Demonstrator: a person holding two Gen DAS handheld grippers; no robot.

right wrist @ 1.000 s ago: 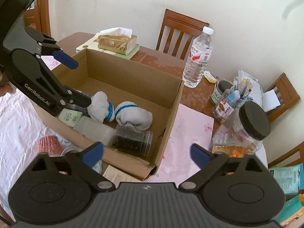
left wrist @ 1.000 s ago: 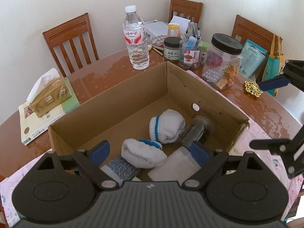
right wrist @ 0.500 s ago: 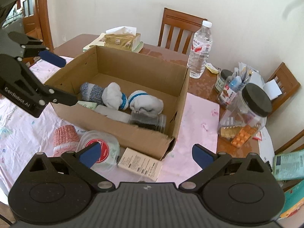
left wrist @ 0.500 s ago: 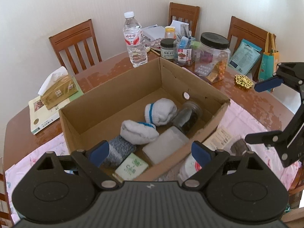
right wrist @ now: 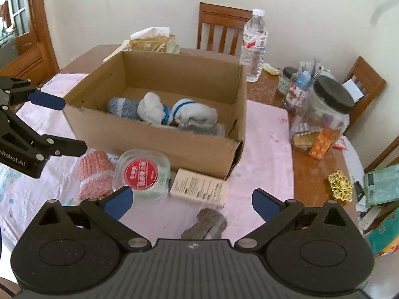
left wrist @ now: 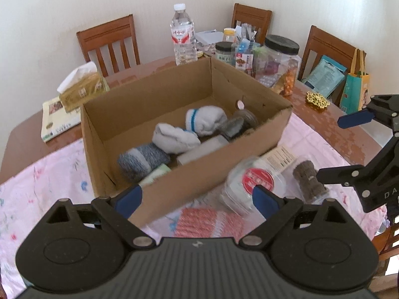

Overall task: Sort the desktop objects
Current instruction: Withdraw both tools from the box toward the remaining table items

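Box (right wrist: 159, 147) on bench already holds rolled socks (right wrist: 194, 114), my left fingers (left wrist: 132, 196) and right fingers (right wrist: 118, 199) both spread and empty above it, so next pick looks like pink sock (right wrist: 94, 174) or red-lid tub (right wrist: 141, 174) in front.

chairs (left wrist: 109, 42) along wall, top | water bottle (left wrist: 183, 37) top centre | tissue box (left wrist: 83, 88) on book (left wrist: 58, 118), left | green bag (left wrist: 354, 87) right
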